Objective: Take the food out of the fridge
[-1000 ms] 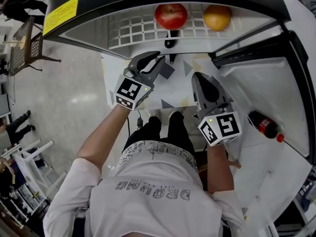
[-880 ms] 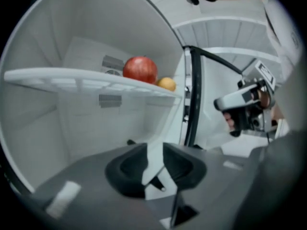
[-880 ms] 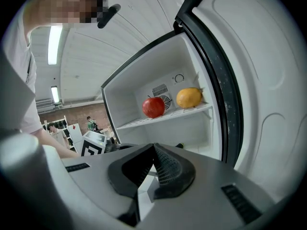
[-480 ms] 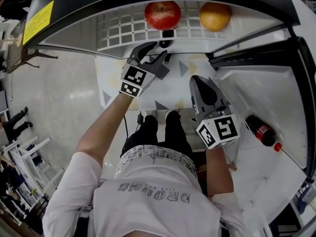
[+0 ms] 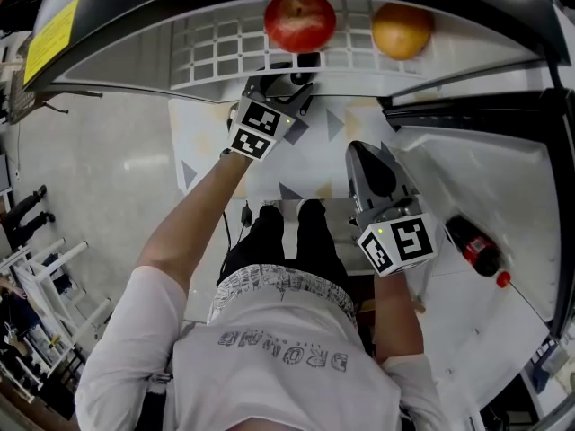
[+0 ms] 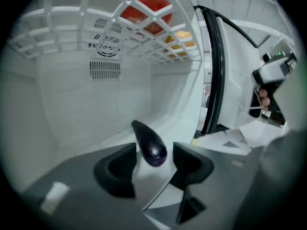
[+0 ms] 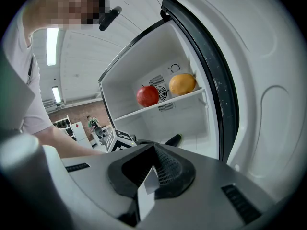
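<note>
A red apple [image 5: 300, 22] and an orange [image 5: 402, 30] rest on the fridge's white wire shelf [image 5: 216, 52]. Below that shelf a dark purple eggplant [image 6: 149, 145] lies on the fridge floor. My left gripper [image 6: 153, 164] reaches in under the shelf, its jaws opening, with the eggplant between them and a gap on each side. In the head view the left gripper [image 5: 280, 83] is at the fridge's front edge. My right gripper [image 5: 364, 155] hangs back outside the fridge, shut and holding nothing. The right gripper view shows the apple [image 7: 147, 96], the orange [image 7: 182, 84] and the eggplant [image 7: 172, 140].
The open fridge door [image 5: 485, 178] stands at the right, with a dark cola bottle [image 5: 476, 245] with a red cap in its rack. A patterned mat [image 5: 323, 142] lies on the floor before the fridge. The person's legs are below the grippers.
My left gripper has moved forward and down, in under the wire shelf, and its jaws have spread around the eggplant. The right gripper has barely shifted.
</note>
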{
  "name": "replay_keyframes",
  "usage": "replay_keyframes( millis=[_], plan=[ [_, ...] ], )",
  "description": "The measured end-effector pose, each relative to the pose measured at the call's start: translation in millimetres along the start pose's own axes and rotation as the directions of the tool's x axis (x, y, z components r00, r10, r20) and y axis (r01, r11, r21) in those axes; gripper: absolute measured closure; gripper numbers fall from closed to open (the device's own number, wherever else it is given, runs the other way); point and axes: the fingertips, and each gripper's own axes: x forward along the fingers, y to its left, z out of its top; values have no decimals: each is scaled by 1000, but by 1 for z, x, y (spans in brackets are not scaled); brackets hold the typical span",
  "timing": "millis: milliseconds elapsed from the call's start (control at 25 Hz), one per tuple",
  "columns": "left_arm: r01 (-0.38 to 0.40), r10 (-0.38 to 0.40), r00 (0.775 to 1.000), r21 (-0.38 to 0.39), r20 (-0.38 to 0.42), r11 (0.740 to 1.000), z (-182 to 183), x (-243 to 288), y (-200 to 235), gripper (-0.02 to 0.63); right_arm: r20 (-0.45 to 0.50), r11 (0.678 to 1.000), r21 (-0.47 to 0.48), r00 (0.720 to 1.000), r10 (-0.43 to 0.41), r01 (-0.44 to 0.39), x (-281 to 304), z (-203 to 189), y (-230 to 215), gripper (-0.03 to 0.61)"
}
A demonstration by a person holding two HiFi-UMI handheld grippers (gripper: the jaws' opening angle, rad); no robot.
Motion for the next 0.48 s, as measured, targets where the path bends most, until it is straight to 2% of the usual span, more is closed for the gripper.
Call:
replay_keyframes(
  millis=[320, 480],
  plan=[
    [-16, 16, 999, -3, -35, 1000, -1, 12, 1, 377, -11, 1000, 6, 1000, 6, -6, -4, -6, -2, 577],
    [-31, 31, 999, -4, -43, 1000, -3, 13, 4, 405, -10, 1000, 2, 1000, 5, -5, -5, -6, -3, 577]
  ],
)
